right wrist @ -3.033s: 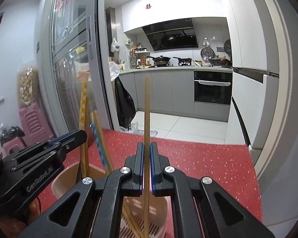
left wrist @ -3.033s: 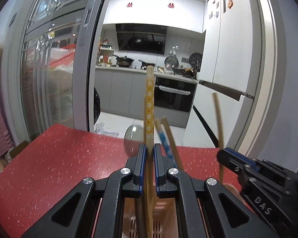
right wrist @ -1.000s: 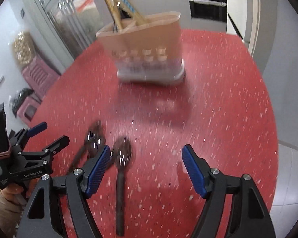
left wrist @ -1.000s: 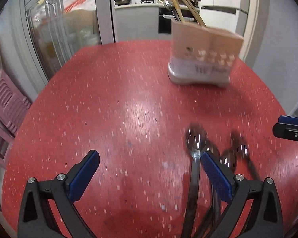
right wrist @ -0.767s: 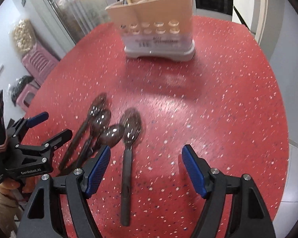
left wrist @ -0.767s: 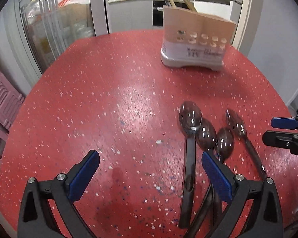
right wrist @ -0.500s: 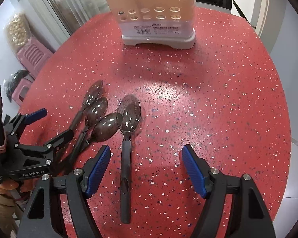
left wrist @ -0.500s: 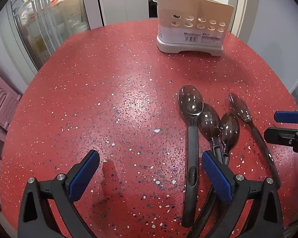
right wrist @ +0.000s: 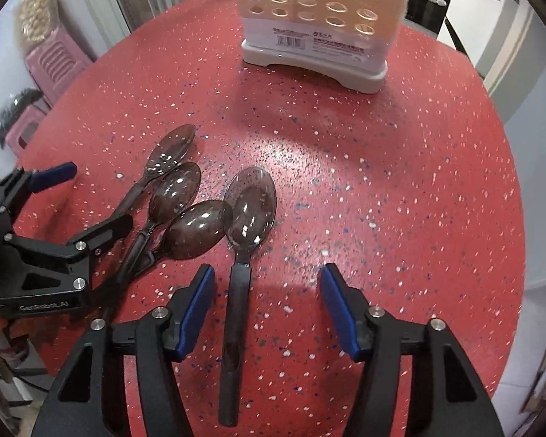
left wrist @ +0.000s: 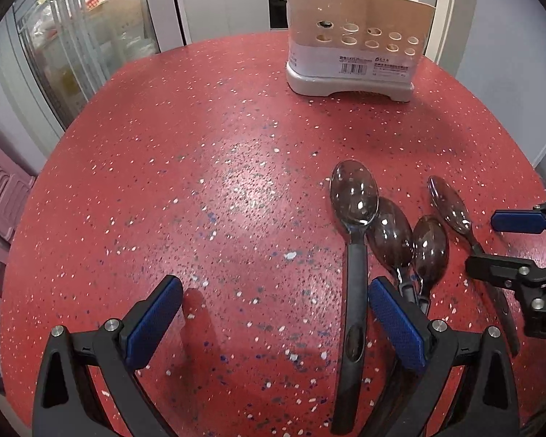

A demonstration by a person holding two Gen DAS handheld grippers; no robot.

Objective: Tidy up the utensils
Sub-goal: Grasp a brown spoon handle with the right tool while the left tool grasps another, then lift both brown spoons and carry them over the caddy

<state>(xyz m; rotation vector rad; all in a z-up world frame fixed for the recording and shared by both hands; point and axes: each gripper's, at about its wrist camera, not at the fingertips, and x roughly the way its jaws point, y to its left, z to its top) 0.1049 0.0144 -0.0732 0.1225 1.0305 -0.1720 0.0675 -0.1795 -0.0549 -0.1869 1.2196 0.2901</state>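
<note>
Four smoky translucent spoons (left wrist: 353,196) lying on the red speckled table (left wrist: 200,182), bowls facing up and pointing toward the top of the frame, black handles running down toward the bottom edge. In the left wrist view, sitting right of centre: three fanned together with bowls touching or overlapping, and the rightmost spoon (right wrist: 249,207) lying slightly apart.

Standing near the top of both frames, well apart from the spoons: a beige utensil holder (left wrist: 356,36) on a pale grey base, two rows of round holes across its front, a barcode label beneath them, wooden sticks poking out at the very top edge.

Hovering at lower centre of the left wrist view, left gripper (left wrist: 273,313) spread wide, blue pads clear of everything, the handle of the leftmost spoon passing just inside its right finger.

Sitting at lower centre of the right wrist view, right gripper (right wrist: 267,307) partly spread, jaws having just been narrowing, straddling the black handle of the rightmost spoon, pads not touching it.
</note>
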